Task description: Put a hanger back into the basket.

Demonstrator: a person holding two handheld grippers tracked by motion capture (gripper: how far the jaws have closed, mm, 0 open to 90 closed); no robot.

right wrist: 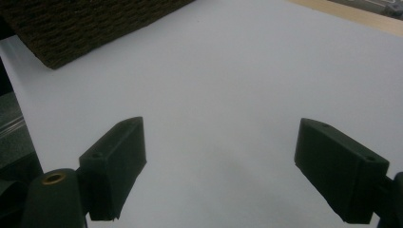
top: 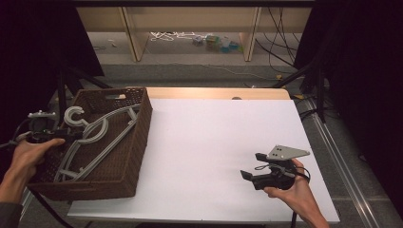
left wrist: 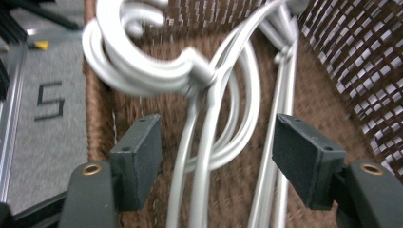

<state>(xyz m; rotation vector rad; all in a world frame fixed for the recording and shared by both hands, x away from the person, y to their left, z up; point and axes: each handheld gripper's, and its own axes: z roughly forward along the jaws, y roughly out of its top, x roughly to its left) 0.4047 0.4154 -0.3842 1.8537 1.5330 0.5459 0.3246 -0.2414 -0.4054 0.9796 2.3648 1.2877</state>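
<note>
Grey plastic coat hangers [top: 97,135] lie stacked in a brown wicker basket [top: 138,142] at the table's left. My left gripper [top: 71,135] reaches over the basket's left rim near the hooks. In the left gripper view my left gripper [left wrist: 216,137] stands open, with the hangers' [left wrist: 199,76] thin stems running between the jaws and touching neither pad. My right gripper [top: 253,165] is held in a hand over the white table top [top: 204,137] at the right front. It is open with nothing between its jaws, as my right gripper [right wrist: 221,142] also appears in its own view.
The basket's woven wall [left wrist: 332,52] rises close on the right of the left jaws. A corner of the basket [right wrist: 85,28] lies far ahead of the right gripper. Black tripod legs and cables stand beyond the table's far corners.
</note>
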